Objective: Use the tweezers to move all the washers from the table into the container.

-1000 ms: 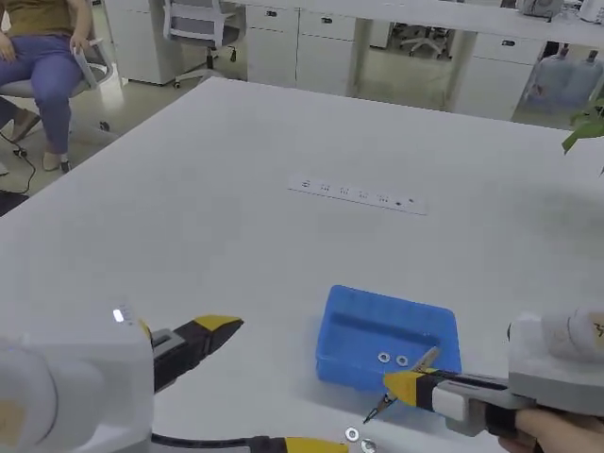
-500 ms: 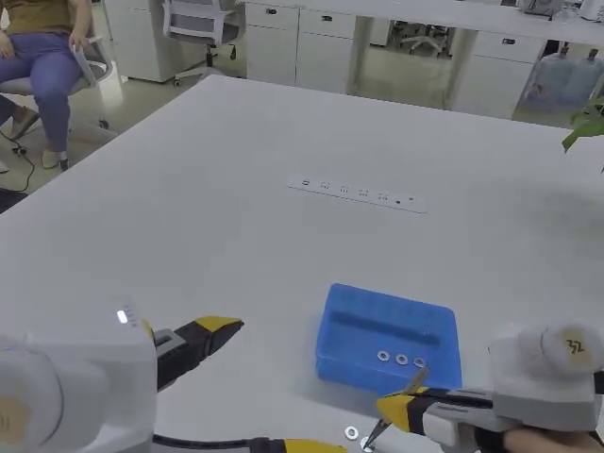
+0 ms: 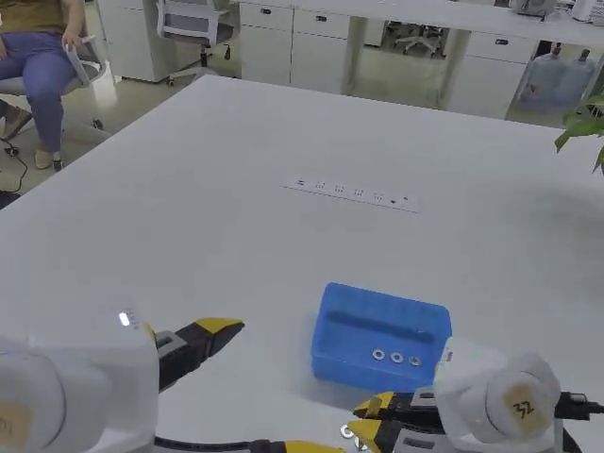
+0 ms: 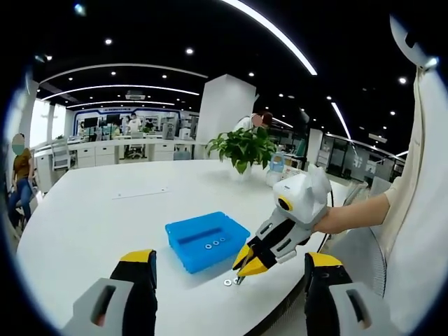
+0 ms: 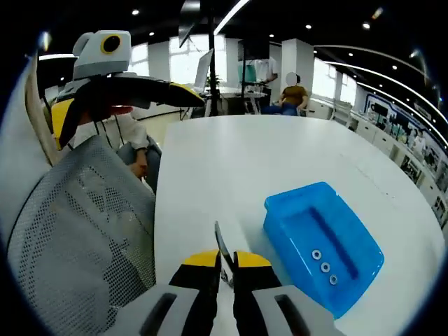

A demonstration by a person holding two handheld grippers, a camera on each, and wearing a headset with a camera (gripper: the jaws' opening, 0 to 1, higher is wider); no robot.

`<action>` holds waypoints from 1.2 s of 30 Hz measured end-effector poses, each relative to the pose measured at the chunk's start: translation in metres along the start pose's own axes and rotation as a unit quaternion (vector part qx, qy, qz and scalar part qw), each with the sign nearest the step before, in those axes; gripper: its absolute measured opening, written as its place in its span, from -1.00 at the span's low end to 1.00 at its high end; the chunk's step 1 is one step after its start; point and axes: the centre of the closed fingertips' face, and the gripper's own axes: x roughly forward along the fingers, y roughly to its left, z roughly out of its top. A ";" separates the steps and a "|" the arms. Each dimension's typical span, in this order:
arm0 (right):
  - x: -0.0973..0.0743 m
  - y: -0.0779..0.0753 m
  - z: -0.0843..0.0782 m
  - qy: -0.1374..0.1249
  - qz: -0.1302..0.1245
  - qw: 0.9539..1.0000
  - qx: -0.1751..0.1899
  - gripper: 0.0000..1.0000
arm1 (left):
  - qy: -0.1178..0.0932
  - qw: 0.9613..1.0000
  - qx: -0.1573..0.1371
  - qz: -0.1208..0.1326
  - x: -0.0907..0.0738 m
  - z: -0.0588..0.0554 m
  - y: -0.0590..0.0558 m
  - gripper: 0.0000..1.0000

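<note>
A blue container [image 3: 382,326] stands near the table's front edge, with three washers [image 3: 396,358] in a row inside. My right gripper [image 3: 366,421] is shut on the thin metal tweezers [image 5: 221,241], low over the table just in front of the container. A loose washer [image 3: 347,431] lies on the table beside its yellow fingertips. The left gripper view shows the tweezers' tip [image 4: 239,278] close to that washer [image 4: 227,283]. My left gripper [image 3: 260,387] stands open and holds nothing, left of the container [image 4: 206,241].
A white power strip [image 3: 351,193] lies mid-table, far behind the container. A person [image 3: 38,47] sits at the far left beside office chairs. A plant [image 3: 580,132] stands at the right. A mesh chair back [image 5: 84,231] is near the table's front edge.
The container held two washers a second ago and now holds three. My right gripper has moved from the container's front rim down and left to the table. The left gripper is still.
</note>
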 end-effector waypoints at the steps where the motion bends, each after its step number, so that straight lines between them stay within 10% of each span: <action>1: 0.000 -0.001 0.000 0.002 -0.003 1.000 -0.003 -0.95 | -0.001 1.000 0.000 0.000 0.000 0.000 0.000 0.78; 6: -0.006 -0.009 0.001 0.011 -0.012 1.000 -0.004 -0.96 | -0.003 1.000 -0.001 0.002 -0.003 0.002 0.002 0.78; 16: -0.035 -0.028 0.045 -0.062 -0.021 0.997 0.039 -0.96 | -0.005 1.000 0.000 -0.001 -0.001 0.002 0.000 0.78; 24: -0.046 -0.055 0.080 -0.137 -0.027 0.985 0.106 -0.96 | -0.007 1.000 0.001 -0.001 -0.001 0.003 0.000 0.78; 36: -0.035 -0.105 0.075 -0.134 -0.066 0.975 0.166 -0.96 | -0.008 1.000 0.001 -0.001 -0.003 0.004 0.001 0.78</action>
